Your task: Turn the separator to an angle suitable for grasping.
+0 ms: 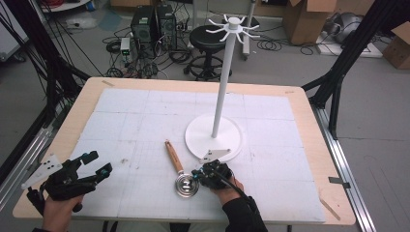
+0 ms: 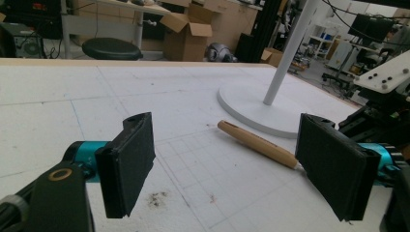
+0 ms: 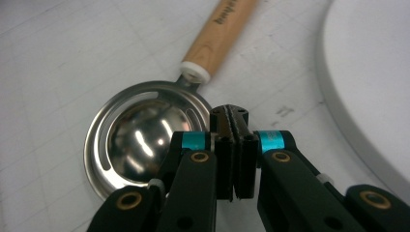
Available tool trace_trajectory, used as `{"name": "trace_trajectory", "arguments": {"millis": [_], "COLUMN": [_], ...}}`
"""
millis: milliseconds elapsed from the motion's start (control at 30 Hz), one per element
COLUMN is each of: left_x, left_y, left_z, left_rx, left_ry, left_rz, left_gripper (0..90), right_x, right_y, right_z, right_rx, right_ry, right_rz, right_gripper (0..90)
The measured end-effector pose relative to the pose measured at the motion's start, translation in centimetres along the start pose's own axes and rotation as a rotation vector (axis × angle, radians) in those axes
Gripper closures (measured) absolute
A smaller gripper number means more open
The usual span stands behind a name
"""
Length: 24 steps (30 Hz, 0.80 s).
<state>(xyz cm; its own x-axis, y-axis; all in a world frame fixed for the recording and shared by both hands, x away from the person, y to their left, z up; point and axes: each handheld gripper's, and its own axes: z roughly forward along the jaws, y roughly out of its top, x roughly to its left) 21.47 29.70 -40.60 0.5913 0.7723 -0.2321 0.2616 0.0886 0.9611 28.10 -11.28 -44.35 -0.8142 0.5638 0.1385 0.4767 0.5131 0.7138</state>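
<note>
A steel skimmer spoon lies flat on the white mat, its slotted bowl (image 1: pixel 187 185) toward me and its wooden handle (image 1: pixel 172 154) pointing away. In the right gripper view the bowl (image 3: pixel 138 137) and handle (image 3: pixel 220 34) lie just ahead. My right gripper (image 1: pixel 196 175) is shut, pads pressed together with nothing seen between them, and its tips (image 3: pixel 229 115) sit at the bowl's right rim. My left gripper (image 1: pixel 98 163) hovers at the table's near left, open and empty. Its view shows the wide gap (image 2: pixel 231 162) with the handle (image 2: pixel 256 143) beyond.
A white hanging stand rises right behind the spoon, with a round base (image 1: pixel 214 137), a tall pole (image 1: pixel 223 82) and hook arms on top. The base's edge (image 3: pixel 372 82) lies close to my right gripper. A stool, boxes and cables are on the floor beyond the table.
</note>
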Motion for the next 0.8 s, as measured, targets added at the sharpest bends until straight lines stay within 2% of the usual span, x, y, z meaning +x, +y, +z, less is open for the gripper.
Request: {"name": "trace_trajectory", "arguments": {"millis": [100,167,200,267,300,333,400,467,633,800], "left_x": [0.0,0.0,0.0,0.0,0.0,0.0,0.0,0.0,0.0,0.0], "left_y": [0.0,0.0,0.0,0.1,0.0,0.0,0.0,0.0,0.0,0.0], "left_z": [0.0,-0.1,-0.1,-0.1,-0.1,-0.1,-0.1,-0.1,-0.1,-0.1], "left_rx": [0.0,-0.005,-0.005,-0.009,-0.007,-0.006,-0.006,-0.007,-0.008,-0.007], "left_ry": [0.0,0.002,0.002,0.003,0.003,0.002,0.001,0.0,-0.001,0.0], "left_rz": [0.001,0.002,0.002,0.002,0.001,0.001,0.002,0.0,-0.001,-0.001], "left_gripper": [22.2,22.3,22.4,22.5,22.5,22.5,22.5,22.5,22.5,22.5], "right_x": [0.3,0.5,0.7,0.5,0.3,0.1,-0.2,-0.2,0.9,1.8], "right_y": [0.0,0.1,0.1,0.4,0.5,0.6,0.8,1.0,1.4,1.8], "right_z": [0.2,0.4,0.4,0.4,0.4,0.6,1.1,1.5,2.4,3.1], "right_rx": [-0.001,-0.01,-0.024,-0.047,-0.049,-0.043,-0.028,-0.036,-0.038,-0.044], "right_ry": [0.029,0.109,0.111,0.072,0.03,-0.013,-0.061,-0.055,0.0,0.008], "right_rz": [-0.004,-0.028,-0.04,-0.027,-0.011,0.008,0.031,0.036,0.031,0.008], "right_gripper": [88.8,88.8,88.8,88.8,88.8,88.8,88.8,88.8,88.9,88.9]}}
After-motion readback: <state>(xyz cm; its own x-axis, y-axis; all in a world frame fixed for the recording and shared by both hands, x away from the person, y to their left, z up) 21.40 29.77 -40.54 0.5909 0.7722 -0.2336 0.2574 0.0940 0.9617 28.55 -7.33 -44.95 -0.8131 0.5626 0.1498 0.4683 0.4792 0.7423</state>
